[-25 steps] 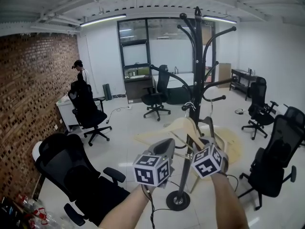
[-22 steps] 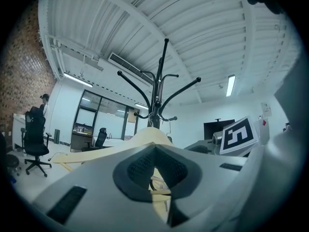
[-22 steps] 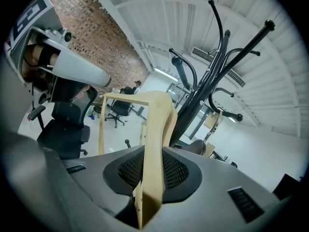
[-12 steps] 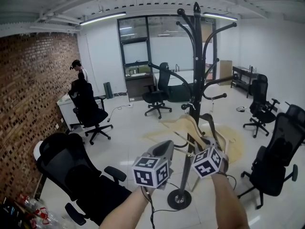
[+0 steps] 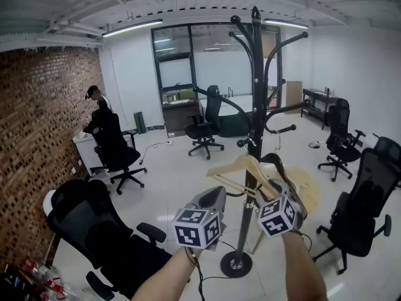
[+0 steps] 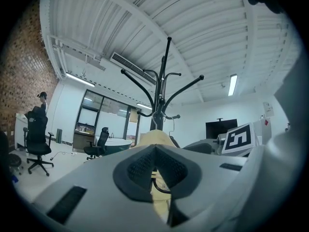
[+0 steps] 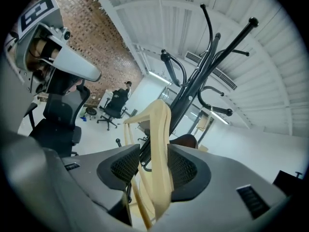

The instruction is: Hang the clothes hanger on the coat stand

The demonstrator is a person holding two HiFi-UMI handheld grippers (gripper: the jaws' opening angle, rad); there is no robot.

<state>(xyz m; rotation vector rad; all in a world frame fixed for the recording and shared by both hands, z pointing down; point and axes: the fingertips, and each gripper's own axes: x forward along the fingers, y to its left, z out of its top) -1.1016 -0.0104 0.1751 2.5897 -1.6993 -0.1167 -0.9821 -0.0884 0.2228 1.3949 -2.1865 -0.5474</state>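
The black coat stand rises in the middle of the room, its curved arms spreading near the top. A pale wooden hanger hangs tilted beside the pole; I cannot tell whether its hook sits on a peg. My right gripper reaches up at it. In the right gripper view the hanger runs between the jaws, which are opening, with a gap at the left pad. My left gripper is just left of the pole, shut at its tips, with the hanger showing beyond them.
The stand's round base sits on the white floor below my hands. Black office chairs stand at near left and right, with more behind. A brick wall runs along the left. A person stands far back left.
The hanger has turned beside the pole and now looks narrower. My right gripper has sunk slightly. The left gripper has hardly moved.
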